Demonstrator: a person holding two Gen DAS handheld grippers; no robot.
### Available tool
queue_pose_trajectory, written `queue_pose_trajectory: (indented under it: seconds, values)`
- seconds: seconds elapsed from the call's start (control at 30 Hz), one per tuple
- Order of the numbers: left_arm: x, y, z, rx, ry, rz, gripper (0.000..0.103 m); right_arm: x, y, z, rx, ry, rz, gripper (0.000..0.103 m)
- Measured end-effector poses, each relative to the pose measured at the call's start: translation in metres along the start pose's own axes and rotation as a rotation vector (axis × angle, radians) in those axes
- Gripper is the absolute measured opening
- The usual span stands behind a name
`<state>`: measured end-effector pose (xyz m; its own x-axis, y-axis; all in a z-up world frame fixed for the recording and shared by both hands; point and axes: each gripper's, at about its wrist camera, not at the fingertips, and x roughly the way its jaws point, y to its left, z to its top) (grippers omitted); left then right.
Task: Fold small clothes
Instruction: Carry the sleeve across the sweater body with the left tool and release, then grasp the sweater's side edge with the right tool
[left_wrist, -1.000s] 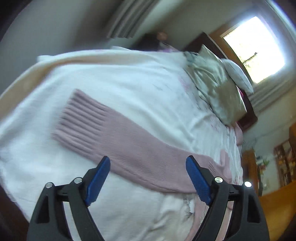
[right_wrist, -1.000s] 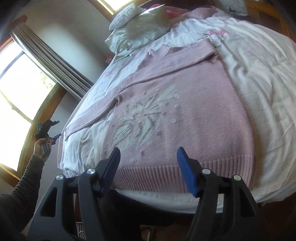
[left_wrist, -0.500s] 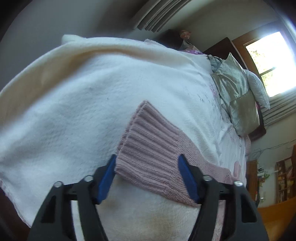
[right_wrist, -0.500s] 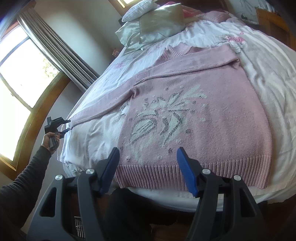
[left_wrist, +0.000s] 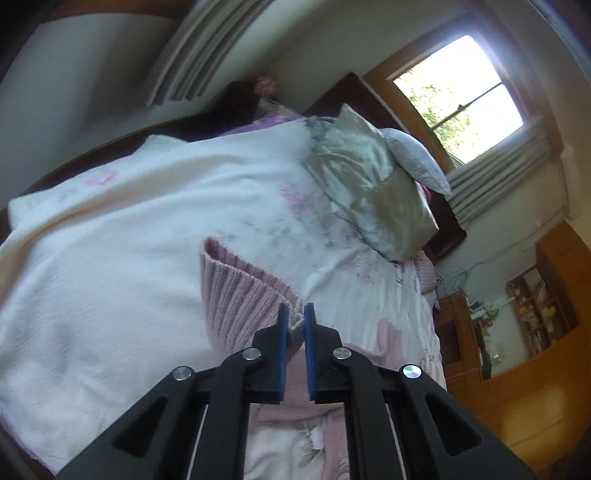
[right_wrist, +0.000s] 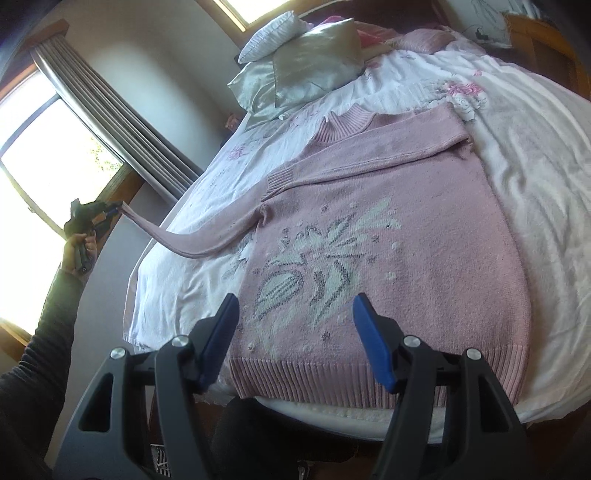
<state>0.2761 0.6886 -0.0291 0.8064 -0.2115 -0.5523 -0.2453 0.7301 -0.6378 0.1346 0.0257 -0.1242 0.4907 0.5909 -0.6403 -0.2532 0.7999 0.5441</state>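
Left hand-held gripper: pads pressed together, pinching the ribbed cuff, lifted off the bed
Right hand-held gripper: pads spread, holding nothing, above the hem
Sweater: flat on bed, front up
No legible writing

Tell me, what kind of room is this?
Most likely a bedroom. A big bed with a white cover fills the view, pillows are piled at its head, and a pink sweater lies spread on it beside a curtained window.
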Motion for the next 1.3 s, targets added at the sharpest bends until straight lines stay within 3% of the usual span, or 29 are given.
queue_pose_trajectory:
  seconds: [0.1,0.27,0.4,0.53,0.77,0.93,0.97,1.0,1.07,1.1,1.23,1.3]
  values:
    - [0.028,-0.078,-0.003,0.111,0.03,-0.054,0.007,-0.003,-0.015,0.005,0.028,-0.007,0.001,0.064]
    - [0.094,-0.187,-0.036,0.273,0.108,-0.098,0.007,-0.008,-0.042,0.012,0.078,-0.013,0.016,0.064]
    - [0.158,-0.243,-0.079,0.36,0.196,-0.108,0.007,-0.008,-0.065,0.018,0.118,-0.011,0.015,0.065]
    - [0.221,-0.273,-0.129,0.407,0.291,-0.101,0.007,-0.005,-0.089,0.028,0.152,-0.012,0.012,0.065]
    - [0.321,-0.272,-0.207,0.39,0.453,-0.087,0.007,0.005,-0.116,0.037,0.179,-0.009,-0.003,0.065]
    - [0.361,-0.259,-0.256,0.379,0.565,-0.111,0.008,0.024,-0.127,0.051,0.168,0.022,0.005,0.065]
    - [0.364,-0.256,-0.263,0.375,0.581,-0.114,0.014,0.03,-0.128,0.058,0.165,0.033,0.019,0.066]
    - [0.364,-0.253,-0.267,0.363,0.583,-0.122,0.02,0.037,-0.13,0.068,0.161,0.044,0.035,0.067]
    - [0.349,-0.239,-0.267,0.301,0.545,-0.166,0.051,0.055,-0.134,0.096,0.164,0.078,0.097,0.068]
    - [0.336,-0.23,-0.266,0.269,0.514,-0.186,0.057,0.065,-0.136,0.11,0.171,0.091,0.127,0.068]
    - [0.279,-0.182,-0.271,0.177,0.445,-0.24,0.065,0.135,-0.15,0.175,0.267,0.184,0.293,0.063]
    - [0.245,-0.153,-0.284,0.146,0.428,-0.241,0.068,0.175,-0.152,0.198,0.288,0.236,0.327,0.05]
